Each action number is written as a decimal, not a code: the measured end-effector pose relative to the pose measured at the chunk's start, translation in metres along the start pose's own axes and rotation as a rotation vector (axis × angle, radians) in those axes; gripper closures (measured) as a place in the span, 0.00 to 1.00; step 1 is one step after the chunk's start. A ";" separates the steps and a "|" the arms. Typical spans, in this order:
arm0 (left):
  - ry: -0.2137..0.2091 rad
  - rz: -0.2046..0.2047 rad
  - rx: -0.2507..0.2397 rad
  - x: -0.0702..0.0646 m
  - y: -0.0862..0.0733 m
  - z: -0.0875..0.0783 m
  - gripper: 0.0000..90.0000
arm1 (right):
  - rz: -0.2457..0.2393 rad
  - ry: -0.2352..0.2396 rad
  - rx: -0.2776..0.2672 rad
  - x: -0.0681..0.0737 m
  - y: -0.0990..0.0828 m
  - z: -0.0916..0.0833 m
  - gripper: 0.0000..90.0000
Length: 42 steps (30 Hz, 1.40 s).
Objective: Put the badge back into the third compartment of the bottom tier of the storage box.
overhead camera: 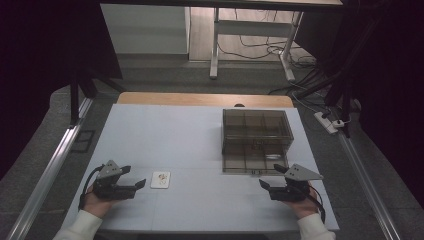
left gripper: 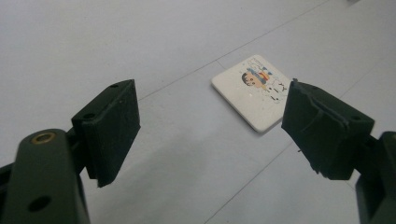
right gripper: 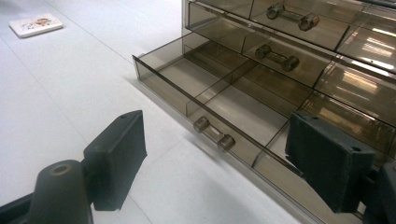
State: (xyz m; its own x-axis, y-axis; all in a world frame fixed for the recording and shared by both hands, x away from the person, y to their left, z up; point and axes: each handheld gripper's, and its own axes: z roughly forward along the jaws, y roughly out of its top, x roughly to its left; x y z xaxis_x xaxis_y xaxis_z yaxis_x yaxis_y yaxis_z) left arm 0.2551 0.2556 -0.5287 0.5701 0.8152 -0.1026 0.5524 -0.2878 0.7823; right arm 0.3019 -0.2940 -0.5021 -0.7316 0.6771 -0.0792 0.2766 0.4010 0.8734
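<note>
We see the left gripper (overhead camera: 135, 178) spread wide and empty just left of a white square tile (overhead camera: 160, 180) printed with a cartoon figure, lying flat, while the right gripper (overhead camera: 272, 176), likewise spread and empty, faces the smoky transparent drawer cabinet (overhead camera: 256, 141), its bottom drawer (right gripper: 212, 100) pulled out.

No legible text; white card (left gripper: 254, 91) bears cartoon figure only.

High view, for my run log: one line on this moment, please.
left claw: open, empty | right claw: open, empty | picture tile: flat on table | drawer box: bottom drawer open
</note>
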 end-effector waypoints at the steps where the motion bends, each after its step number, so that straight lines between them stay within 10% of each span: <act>1: 0.000 -0.001 -0.001 0.000 0.000 0.000 0.21 | 0.004 0.005 -0.007 0.001 0.001 0.000 0.22; 42: -0.013 -0.020 -0.017 0.003 0.000 -0.003 0.18 | -0.109 0.175 -0.003 0.050 0.065 0.062 0.24</act>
State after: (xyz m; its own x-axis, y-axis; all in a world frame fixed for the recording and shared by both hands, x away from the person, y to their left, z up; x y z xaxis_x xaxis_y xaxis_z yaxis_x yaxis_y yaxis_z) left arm 0.2549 0.2596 -0.5276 0.5675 0.8137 -0.1262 0.5530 -0.2631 0.7905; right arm 0.3220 -0.1957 -0.4787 -0.8541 0.5125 -0.0887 0.1882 0.4634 0.8659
